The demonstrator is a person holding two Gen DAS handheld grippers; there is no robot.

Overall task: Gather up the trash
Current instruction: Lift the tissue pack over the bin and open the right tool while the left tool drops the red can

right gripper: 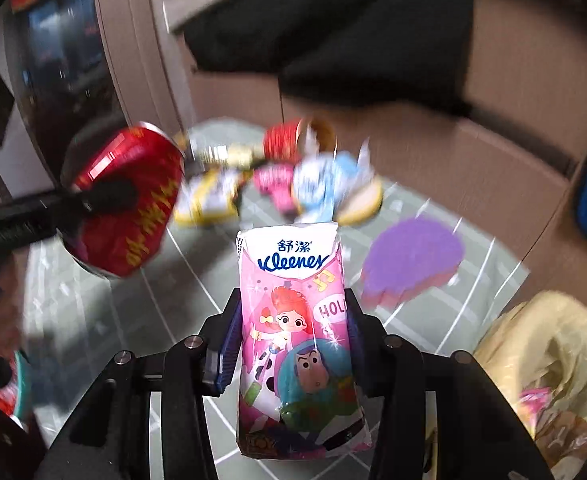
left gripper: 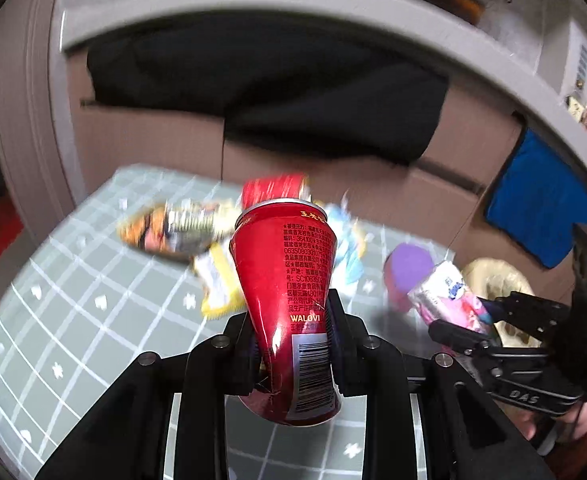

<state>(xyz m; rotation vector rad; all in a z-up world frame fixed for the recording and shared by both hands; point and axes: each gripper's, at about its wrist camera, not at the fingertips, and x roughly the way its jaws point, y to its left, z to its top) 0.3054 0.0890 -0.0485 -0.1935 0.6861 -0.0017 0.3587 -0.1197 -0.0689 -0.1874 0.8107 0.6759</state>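
Note:
My left gripper (left gripper: 291, 320) is shut on a dented red drink can (left gripper: 285, 272), held upright above the green checked mat (left gripper: 93, 300). The right wrist view shows the same can (right gripper: 129, 200) at the left, clamped by a black finger. My right gripper (right gripper: 293, 320) is shut on a pink Kleenex tissue pack (right gripper: 289, 264) with cartoon figures; the left wrist view shows that pack (left gripper: 449, 292) at the right. A blurred pile of snack wrappers (left gripper: 181, 228) (right gripper: 317, 184) lies on the mat beyond both grippers.
A purple flat object (right gripper: 413, 260) lies on the mat at the right. A bin lined with a yellowish bag (right gripper: 553, 344) stands at the lower right. Cardboard boxes (left gripper: 153, 144) draped with black cloth and a blue cloth (left gripper: 541, 208) stand behind the mat.

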